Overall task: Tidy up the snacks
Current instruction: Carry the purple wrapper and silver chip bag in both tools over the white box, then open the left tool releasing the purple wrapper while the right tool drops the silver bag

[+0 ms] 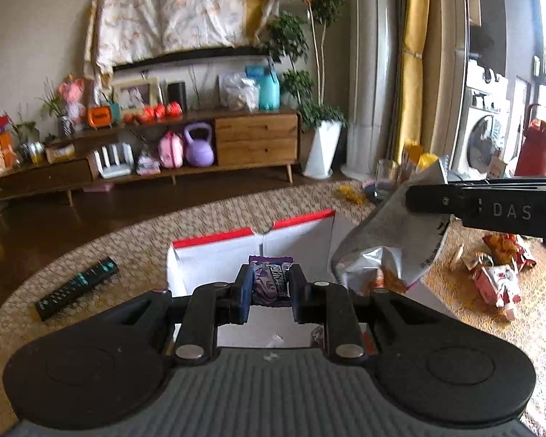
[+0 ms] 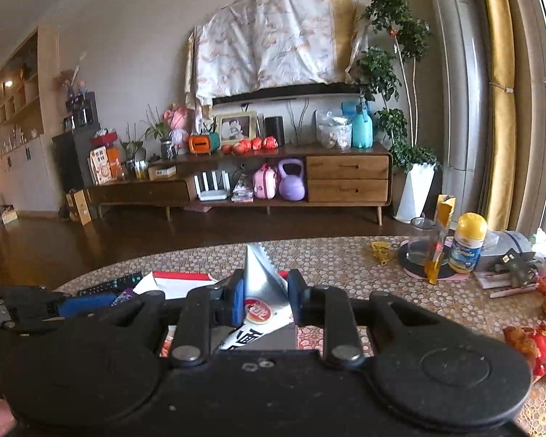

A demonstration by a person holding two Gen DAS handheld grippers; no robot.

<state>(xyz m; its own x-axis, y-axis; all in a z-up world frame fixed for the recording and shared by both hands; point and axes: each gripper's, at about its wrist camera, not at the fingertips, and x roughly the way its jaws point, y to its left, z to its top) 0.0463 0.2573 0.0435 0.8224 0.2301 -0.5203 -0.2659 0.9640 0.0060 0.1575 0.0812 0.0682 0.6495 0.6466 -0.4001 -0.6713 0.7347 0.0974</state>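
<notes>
My left gripper (image 1: pixel 269 286) is shut on a small purple snack packet (image 1: pixel 270 284), held over an open white box with red-edged flaps (image 1: pixel 214 251) on the table. From the right of the left wrist view my right gripper (image 1: pixel 415 196) reaches in, shut on the top corner of a silver snack bag (image 1: pixel 386 244) that hangs beside the box's right flap. In the right wrist view the right gripper (image 2: pixel 265 293) pinches that silver bag (image 2: pixel 264 273), whose corner sticks up between the blue pads. The box (image 2: pixel 178 282) shows just beyond, and the left gripper (image 2: pixel 87 304) lies at left.
A black remote control (image 1: pixel 76 287) lies left of the box on the patterned tablecloth. Red snack bags (image 1: pixel 498 273) sit at the right; one (image 2: pixel 531 346) is near the table edge. A glass jar (image 2: pixel 420 240), a yellow-capped bottle (image 2: pixel 467 242) and clutter stand at the back right.
</notes>
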